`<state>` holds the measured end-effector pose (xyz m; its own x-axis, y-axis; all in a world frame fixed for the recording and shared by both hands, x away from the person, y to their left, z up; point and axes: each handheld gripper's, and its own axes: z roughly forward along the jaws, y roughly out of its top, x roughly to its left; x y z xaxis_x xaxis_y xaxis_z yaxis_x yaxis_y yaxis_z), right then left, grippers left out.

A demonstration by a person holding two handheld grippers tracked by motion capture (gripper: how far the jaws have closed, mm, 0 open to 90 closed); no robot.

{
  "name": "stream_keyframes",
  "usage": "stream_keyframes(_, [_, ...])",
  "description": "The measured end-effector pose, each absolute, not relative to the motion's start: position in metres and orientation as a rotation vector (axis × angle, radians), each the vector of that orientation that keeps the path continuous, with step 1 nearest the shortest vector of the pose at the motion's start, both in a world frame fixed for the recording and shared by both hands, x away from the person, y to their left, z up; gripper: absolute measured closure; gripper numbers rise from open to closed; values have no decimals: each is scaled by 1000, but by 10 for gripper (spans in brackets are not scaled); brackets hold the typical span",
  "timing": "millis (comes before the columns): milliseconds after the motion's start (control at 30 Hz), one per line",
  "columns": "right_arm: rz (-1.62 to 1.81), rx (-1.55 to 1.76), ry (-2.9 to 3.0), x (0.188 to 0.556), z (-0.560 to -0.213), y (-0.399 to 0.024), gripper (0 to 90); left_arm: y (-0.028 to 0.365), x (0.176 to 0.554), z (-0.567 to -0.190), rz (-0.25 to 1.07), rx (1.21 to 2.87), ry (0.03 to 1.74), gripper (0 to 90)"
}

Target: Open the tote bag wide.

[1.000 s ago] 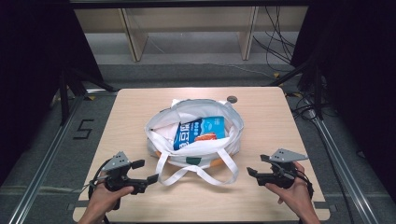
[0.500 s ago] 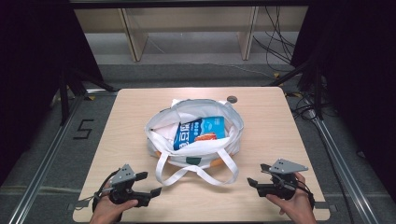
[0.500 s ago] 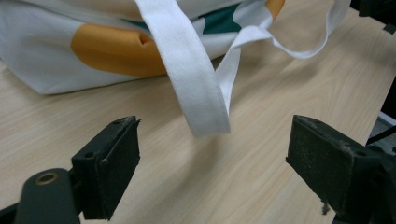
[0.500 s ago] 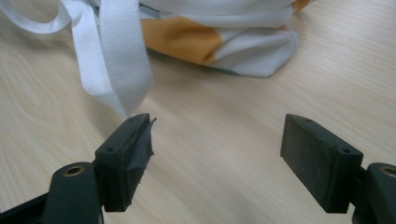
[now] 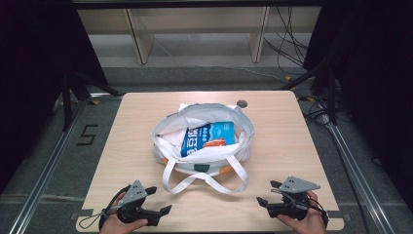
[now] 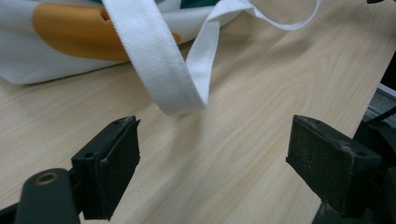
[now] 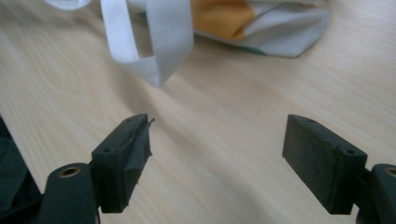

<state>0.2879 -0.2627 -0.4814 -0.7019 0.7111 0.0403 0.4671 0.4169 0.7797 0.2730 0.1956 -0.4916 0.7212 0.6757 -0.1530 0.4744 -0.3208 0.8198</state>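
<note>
The white tote bag (image 5: pixel 202 141) is lying in the middle of the wooden table (image 5: pixel 287 136), its mouth gaping upward and its two white handles (image 5: pixel 207 179) trailing toward the near edge. A blue snack packet (image 5: pixel 208 137) is sitting inside, bearing white lettering too small to read. The left gripper (image 5: pixel 158 201) is hovering over the near left corner, jaws spread and holding nothing; in the left gripper view a handle loop (image 6: pixel 173 70) is hanging just beyond its jaws. The right gripper (image 5: pixel 267 192) is hovering near the near right edge, jaws likewise spread and empty. Bare tabletop is lying open on both sides of the bag. A small dark disc (image 5: pixel 241 103) is resting near the far edge. A "5" marking (image 5: pixel 85 135) is showing on the floor to the left.
</note>
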Motion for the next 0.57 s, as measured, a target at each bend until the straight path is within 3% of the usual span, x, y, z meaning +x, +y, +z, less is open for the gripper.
stream_keyframes(567, [1155, 997, 2427, 283, -490, -264, 250, 198, 275, -495, 277, 2003, 901, 161])
